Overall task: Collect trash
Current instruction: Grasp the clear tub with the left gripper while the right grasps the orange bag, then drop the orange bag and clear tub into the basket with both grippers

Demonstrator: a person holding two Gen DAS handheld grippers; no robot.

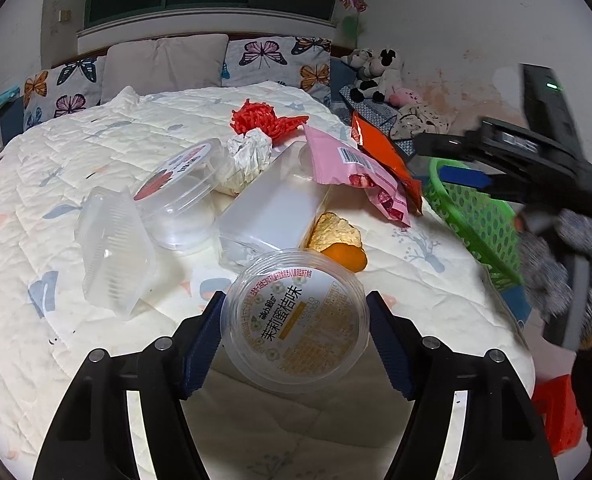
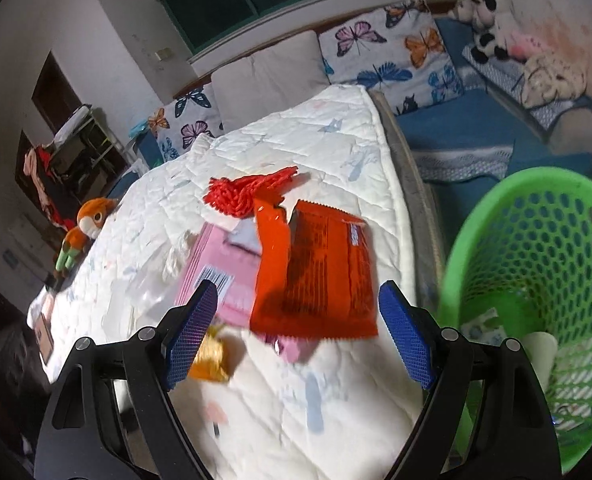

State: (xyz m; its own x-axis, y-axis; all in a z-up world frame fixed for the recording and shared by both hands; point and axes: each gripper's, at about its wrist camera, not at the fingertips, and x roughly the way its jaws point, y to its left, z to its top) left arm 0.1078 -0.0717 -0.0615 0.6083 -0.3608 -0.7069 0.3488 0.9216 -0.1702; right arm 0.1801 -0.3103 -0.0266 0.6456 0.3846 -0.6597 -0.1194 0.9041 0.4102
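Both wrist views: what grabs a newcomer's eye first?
The round clear tub with the orange label, sitting between the left gripper fingers at the quilt's near edge. Then the orange-red wrapper lying on a pink packet ahead of the open right gripper, and the green mesh basket beside the bed.

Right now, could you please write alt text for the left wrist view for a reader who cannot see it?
The left tongs bracket a round clear plastic tub with an orange label on a white quilt. Behind lie more clear containers, snack wrappers and orange peel; a green basket stands right.
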